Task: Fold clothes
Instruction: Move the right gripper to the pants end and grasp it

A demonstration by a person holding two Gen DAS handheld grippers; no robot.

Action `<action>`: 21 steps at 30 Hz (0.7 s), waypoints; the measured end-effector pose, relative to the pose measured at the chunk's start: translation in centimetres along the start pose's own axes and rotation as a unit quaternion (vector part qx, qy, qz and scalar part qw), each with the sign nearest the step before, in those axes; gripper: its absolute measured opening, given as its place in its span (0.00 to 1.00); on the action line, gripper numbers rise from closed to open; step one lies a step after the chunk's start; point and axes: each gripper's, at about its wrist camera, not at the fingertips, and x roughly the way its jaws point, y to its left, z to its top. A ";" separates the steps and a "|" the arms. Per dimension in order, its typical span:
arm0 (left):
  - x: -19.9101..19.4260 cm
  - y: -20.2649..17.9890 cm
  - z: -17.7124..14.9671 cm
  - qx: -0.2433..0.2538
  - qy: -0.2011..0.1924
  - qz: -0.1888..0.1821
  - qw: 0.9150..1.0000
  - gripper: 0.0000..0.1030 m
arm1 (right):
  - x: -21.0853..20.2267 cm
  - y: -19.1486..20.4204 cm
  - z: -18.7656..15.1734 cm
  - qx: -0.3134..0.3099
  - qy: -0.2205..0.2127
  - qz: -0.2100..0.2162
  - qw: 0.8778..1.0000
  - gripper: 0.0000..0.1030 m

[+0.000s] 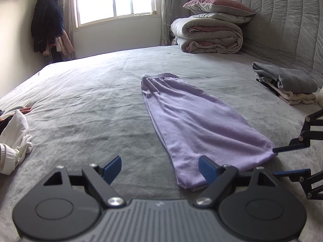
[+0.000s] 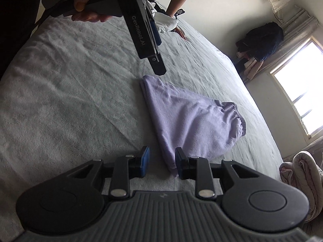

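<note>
Left wrist view: lilac trousers (image 1: 193, 121) flat lengthwise on bed (image 1: 80, 100); both grippers' jaws spread at hem. Pinch both layers evenly.

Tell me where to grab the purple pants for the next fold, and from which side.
Take the purple pants at the leg-end hem nearest you, one corner per gripper, coming in low from the near side. They lie flat, waistband at the far end; the open left gripper and right gripper already flank that hem.

Left gripper (image 1: 160, 168) hovers low with jaws spread wide, nothing between them. Right gripper (image 2: 162, 161) at 3 o'clock of it, jaws parted and empty. A hand (image 2: 88, 10) grips the left handle.
</note>
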 end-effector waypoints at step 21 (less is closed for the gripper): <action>-0.2 0.2 0.2 -0.008 -0.016 0.028 0.999 0.93 | -0.2 0.2 -0.4 -0.015 -0.016 -0.020 1.000 0.52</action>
